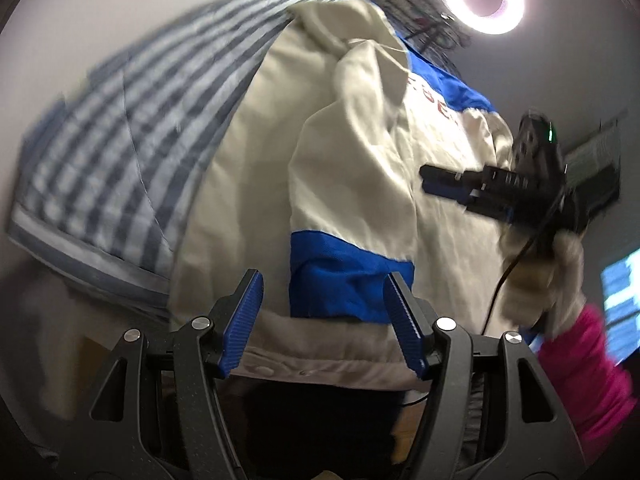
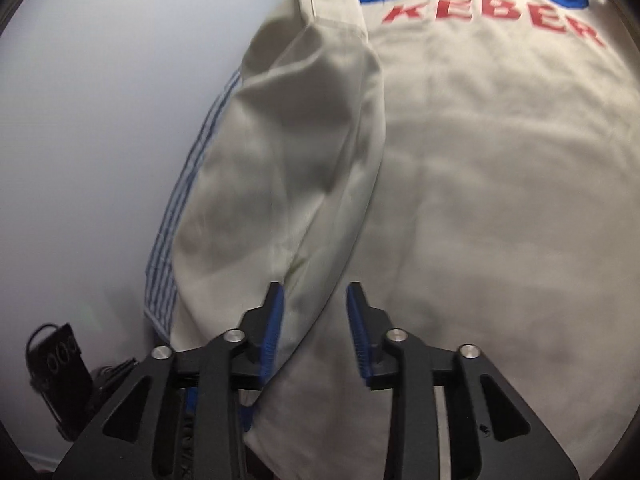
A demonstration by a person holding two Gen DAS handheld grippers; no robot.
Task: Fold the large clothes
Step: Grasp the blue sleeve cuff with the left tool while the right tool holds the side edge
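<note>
We see a large cream jacket [image 2: 480,160] spread back-side up on a white worktop [image 2: 80,120], with a second, blue-and-white striped garment [image 1: 120,120] lying partly under it along its far side in the left wrist view. We judge the fold to be in its early part: both sleeves appear to be laid inward over the back, one cream sleeve [image 2: 288,152] running along the jacket's edge in the right wrist view and another, ending in a blue cuff [image 1: 344,284], in the left wrist view, while the body itself is not yet folded across and the hem near us hangs unfolded. The jacket has a bright blue band across the shoulders, red block letters [image 2: 492,16] below it, and soft creases throughout; the cloth looks light and limp, so we expect it to slip or bunch easily. The left tongs [image 1: 324,316] stand apart, with the blue cuff and a cream edge between the pads but nothing pinched. The right tongs [image 2: 316,316] are also apart, a narrower gap, hovering over the sleeve's lower end without gripping it. In the left view a gloved hand [image 1: 556,272] with a pink sleeve [image 1: 588,368] carries the right tool above the jacket's back.
</note>
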